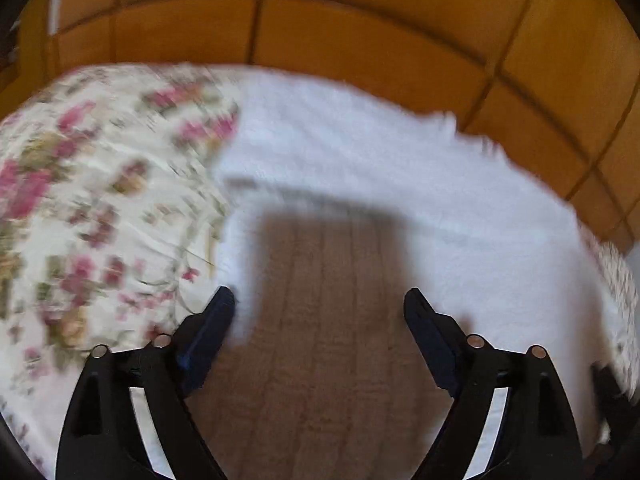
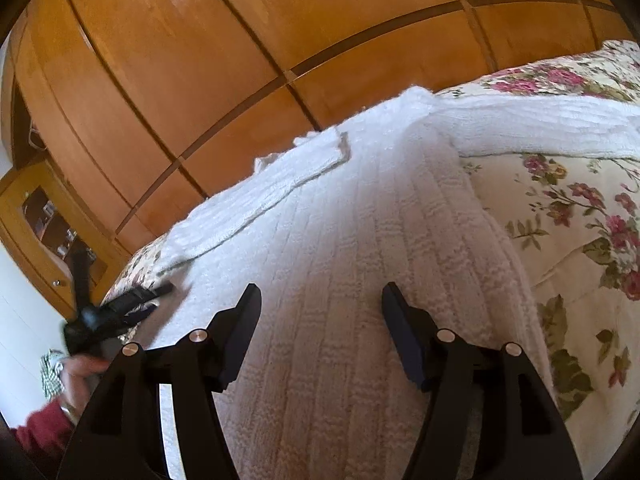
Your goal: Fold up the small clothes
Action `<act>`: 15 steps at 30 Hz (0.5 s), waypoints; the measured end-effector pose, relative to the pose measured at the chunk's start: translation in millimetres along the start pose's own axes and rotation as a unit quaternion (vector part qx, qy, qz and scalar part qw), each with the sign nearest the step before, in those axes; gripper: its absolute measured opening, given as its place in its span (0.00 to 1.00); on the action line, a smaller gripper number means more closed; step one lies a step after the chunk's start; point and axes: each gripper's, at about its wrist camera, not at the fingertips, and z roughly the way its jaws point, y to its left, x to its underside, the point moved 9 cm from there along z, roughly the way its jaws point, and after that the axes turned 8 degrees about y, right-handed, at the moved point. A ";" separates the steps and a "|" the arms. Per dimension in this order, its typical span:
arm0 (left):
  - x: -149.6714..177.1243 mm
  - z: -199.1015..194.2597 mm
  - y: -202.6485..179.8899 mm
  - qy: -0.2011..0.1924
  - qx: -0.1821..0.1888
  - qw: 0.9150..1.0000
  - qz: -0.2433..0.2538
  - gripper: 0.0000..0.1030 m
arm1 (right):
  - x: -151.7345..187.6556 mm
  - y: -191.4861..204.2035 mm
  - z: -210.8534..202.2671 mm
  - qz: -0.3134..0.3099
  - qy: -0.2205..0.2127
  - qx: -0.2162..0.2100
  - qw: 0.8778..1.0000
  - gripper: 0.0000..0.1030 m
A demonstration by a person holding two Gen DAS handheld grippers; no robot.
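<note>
White ribbed knit sweater [image 2: 360, 240] lies spread on the floral cream bedspread [image 2: 560, 208], filling the middle of both views. The right gripper [image 2: 320, 300] hovers over it, jaws apart and empty. The left gripper [image 1: 320, 304], wide and empty, hovers over its shaded part. Orange wooden wardrobe panels [image 2: 200, 60] fill the top.

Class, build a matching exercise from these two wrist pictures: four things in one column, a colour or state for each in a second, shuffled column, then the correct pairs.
Column 1
1. knitted garment
2. bedspread
3. wardrobe doors
4. right tongs

Column 2
A. glossy orange-brown wood
B. white, ribbed, spread flat
C. open, nothing between them
D. cream with pink flowers

Pairs: 1-B, 2-D, 3-A, 4-C
</note>
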 end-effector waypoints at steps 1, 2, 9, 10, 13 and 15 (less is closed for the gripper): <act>-0.7 -2.2 -2.1 -0.005 0.006 1.000 0.007 0.93 | -1.9 -2.4 -4.2 0.011 -0.002 0.000 1.000 0.61; -0.9 -4.6 -3.6 -0.009 0.012 1.000 0.011 0.95 | -4.5 -4.7 -8.9 0.020 -0.007 -0.004 1.000 0.61; 0.3 -7.1 -0.8 -0.013 0.033 0.999 0.004 0.96 | -43.8 -94.9 -61.1 0.162 -0.102 0.055 0.980 0.62; 0.7 -6.6 -1.5 -0.013 0.033 0.999 0.004 0.96 | -46.7 -112.9 -69.0 0.192 -0.114 0.064 0.973 0.62; 0.5 -6.6 -1.7 -0.013 0.033 0.999 0.004 0.96 | -52.8 -175.7 -92.6 0.292 -0.150 0.085 0.941 0.54; 0.6 -6.9 -1.4 -0.013 0.033 0.999 0.004 0.96 | -57.2 -207.2 -106.3 0.337 -0.174 0.084 0.921 0.53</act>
